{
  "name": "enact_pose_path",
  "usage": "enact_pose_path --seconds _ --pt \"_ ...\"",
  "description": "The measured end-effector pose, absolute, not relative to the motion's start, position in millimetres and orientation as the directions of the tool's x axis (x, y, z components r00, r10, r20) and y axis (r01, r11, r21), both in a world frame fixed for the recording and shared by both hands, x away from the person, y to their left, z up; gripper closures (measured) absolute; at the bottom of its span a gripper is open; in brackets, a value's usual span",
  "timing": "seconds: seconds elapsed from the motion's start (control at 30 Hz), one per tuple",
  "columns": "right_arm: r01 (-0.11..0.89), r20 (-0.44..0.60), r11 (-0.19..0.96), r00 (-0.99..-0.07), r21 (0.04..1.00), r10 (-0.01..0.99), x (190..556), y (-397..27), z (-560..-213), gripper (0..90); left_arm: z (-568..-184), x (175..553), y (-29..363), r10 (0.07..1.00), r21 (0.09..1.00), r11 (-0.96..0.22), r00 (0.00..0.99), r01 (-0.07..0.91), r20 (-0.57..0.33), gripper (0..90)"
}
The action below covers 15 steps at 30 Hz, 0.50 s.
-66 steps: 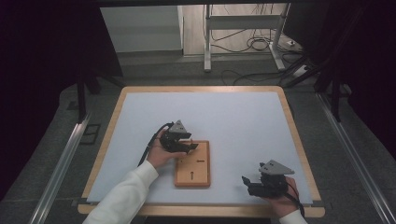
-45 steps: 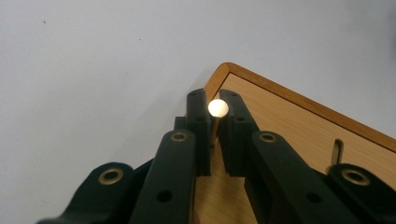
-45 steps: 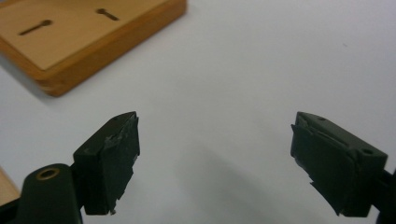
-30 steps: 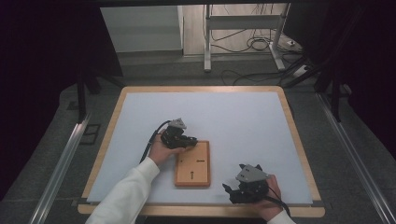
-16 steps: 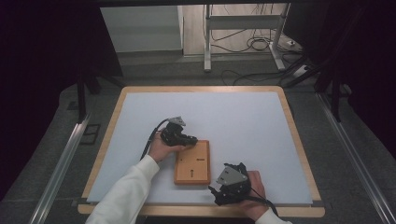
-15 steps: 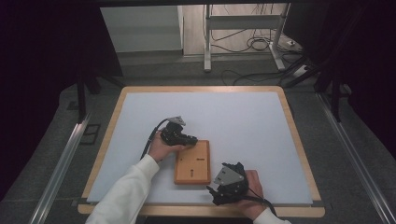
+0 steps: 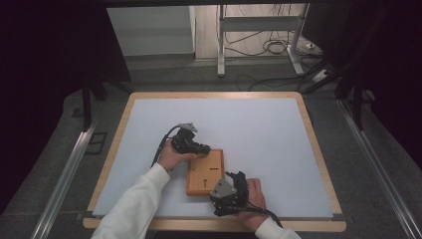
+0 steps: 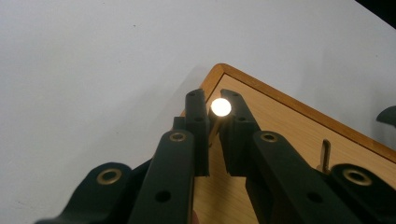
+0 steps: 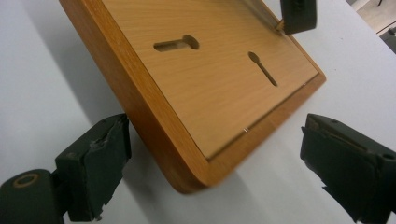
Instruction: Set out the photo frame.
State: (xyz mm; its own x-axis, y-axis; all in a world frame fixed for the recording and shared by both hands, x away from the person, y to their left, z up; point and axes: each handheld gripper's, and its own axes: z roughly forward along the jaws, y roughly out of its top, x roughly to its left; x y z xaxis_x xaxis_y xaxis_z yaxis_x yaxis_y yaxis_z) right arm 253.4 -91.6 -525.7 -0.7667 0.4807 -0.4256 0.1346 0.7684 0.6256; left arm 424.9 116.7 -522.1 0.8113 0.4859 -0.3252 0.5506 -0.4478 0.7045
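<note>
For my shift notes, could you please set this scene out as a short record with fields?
surface: white table top with a wooden rim
workpiece: wooden board with keyhole-shaped slots, lying flat
left gripper: shut on a brass pin at the board's far corner
right gripper: open, fingers either side of the board's near corner, not touching
second pin: standing in the board
</note>
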Motion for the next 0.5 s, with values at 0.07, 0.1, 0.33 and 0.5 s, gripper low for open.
enact_pose_path --seconds 0.07,0.1,0.33,0.5 --pt "0.121 -0.453 0.772 -0.749 0.623 0.483 254 -88 -527 9.8 -522 425 117 0.486 0.705 -0.446 0.811 0.551 -0.326 82.8" --pt "0.100 -0.481 0.775 -0.732 0.624 0.482 254 -86 -527 11.5 -523 426 117 0.487 0.708 -0.442 0.811 0.550 -0.326 83.2" --pt "0.022 -0.531 0.792 -0.731 0.610 0.429 253 -82 -520 24.0 -521 424 116 0.499 0.717 -0.450 0.815 0.533 -0.293 83.9" --pt "0.015 -0.522 0.784 -0.739 0.621 0.427 258 -83 -513 30.9 -520 423 113 0.522 0.721 -0.451 0.811 0.526 -0.265 83.9"
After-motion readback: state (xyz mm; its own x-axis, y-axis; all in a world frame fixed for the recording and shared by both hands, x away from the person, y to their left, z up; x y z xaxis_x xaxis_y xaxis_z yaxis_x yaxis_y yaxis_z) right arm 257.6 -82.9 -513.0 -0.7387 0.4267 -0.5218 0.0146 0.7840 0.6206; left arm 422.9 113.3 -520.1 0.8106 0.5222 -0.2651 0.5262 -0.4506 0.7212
